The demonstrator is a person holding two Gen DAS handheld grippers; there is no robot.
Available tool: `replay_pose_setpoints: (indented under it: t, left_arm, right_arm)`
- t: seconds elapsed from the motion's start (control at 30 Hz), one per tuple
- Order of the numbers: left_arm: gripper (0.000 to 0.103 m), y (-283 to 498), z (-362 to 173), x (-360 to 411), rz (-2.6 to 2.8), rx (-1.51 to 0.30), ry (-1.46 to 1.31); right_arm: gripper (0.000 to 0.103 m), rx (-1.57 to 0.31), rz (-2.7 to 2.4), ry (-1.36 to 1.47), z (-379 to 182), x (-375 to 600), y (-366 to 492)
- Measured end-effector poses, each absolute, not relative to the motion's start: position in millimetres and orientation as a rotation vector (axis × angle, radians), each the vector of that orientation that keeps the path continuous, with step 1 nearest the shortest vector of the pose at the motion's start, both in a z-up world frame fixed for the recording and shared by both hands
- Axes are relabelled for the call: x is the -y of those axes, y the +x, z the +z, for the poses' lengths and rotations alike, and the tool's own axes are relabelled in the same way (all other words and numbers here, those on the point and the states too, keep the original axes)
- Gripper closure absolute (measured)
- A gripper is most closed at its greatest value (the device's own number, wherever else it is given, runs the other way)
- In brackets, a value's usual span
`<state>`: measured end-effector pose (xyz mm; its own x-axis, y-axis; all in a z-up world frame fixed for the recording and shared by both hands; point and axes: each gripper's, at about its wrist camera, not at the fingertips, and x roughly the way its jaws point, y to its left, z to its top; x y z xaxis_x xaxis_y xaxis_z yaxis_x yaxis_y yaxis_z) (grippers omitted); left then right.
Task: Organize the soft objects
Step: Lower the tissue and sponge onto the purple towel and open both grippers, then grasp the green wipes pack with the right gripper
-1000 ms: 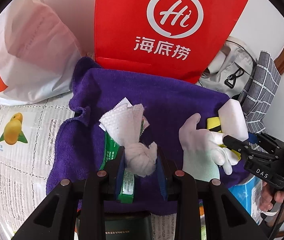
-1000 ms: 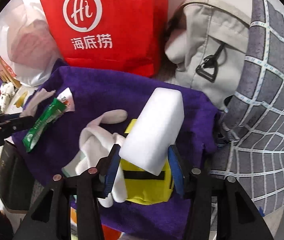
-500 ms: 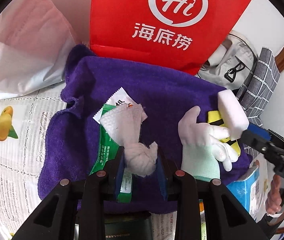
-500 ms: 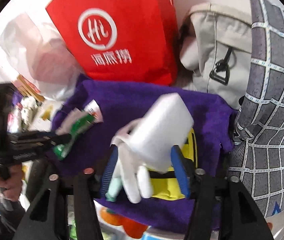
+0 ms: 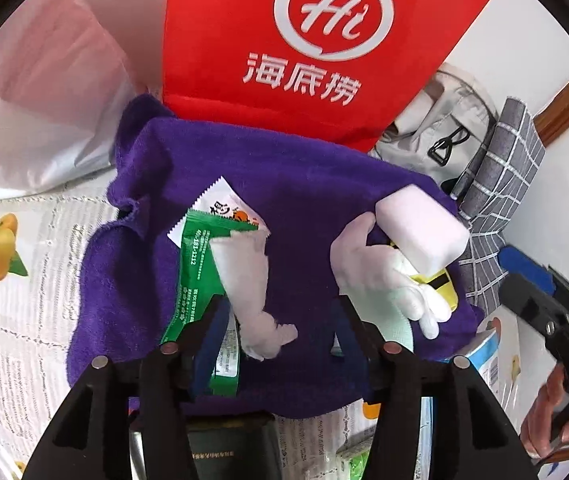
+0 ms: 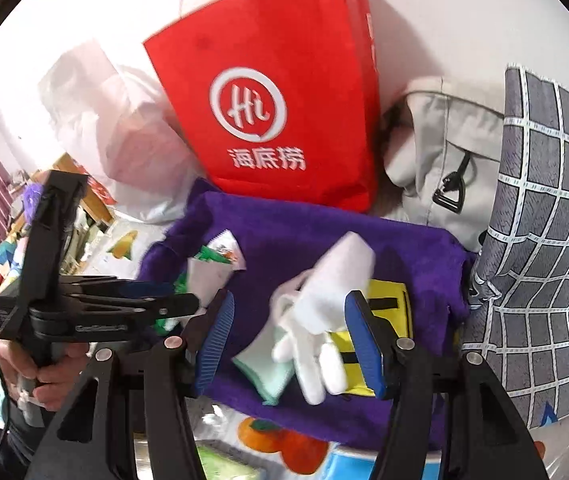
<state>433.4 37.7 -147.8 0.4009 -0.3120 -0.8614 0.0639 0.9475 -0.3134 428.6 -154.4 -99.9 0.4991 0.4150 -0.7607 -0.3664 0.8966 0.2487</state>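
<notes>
Both tongs gape, empty — knotted wipe (image 5: 250,280) lies lengthwise, knot toward left tongs (image 5: 272,344), just opened.

Left gripper (image 5: 274,330) fingers just opened; right gripper (image 6: 288,340) fingers parted.

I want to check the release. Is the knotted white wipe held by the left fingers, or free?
Free. The left gripper has just been opening; the knotted white wipe lies on the purple towel, with gaps to both fingers.

Knotted white wipe (image 5: 252,280) on purple towel (image 5: 304,200) (between parted hand-held gripper (image 5: 276,332) jaws)
</notes>
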Motion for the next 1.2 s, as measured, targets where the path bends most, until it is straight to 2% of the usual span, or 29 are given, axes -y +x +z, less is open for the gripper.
replay_pose_setpoints:
  t: [0.2,0.33,0.6,0.67,0.77,0.9,1.1,1.2]
  left_arm:
    - [0.048,428,-134,-46,-0.215,-1.098,-0.265]
    - [0.048,425,-131,-42,-0.230,-1.097,-0.270]
    - [0.048,415,-115,-34,-0.267,-1.064,-0.250]
    - [0.048,415,-113,-37,-0.264,-1.060,-0.264]
    - [0.048,414,-112,-43,-0.255,-1.054,-0.281]
    - [0.048,413,-108,-49,-0.260,-1.042,-0.295]
    - [0.048,412,-107,-49,-0.266,-1.038,-0.297]
    - [0.048,411,-105,-48,-0.269,-1.033,-0.294]
  right_arm:
    - [0.045,-0.961,0.458,-0.008,-104,145,386]
    - [0.035,-1.010,0.461,0.029,-130,141,343]
    - [0.031,-1.097,0.317,0.058,-181,120,287]
    - [0.031,-1.066,0.269,-0.006,-182,110,281]
    - [0.024,-1.062,0.232,-0.006,-188,104,280]
    - [0.023,-1.055,0.171,-0.066,-195,96,282]
    - [0.014,-1.039,0.111,-0.114,-202,86,284]
    - [0.014,-1.054,0.086,-0.123,-205,79,284]
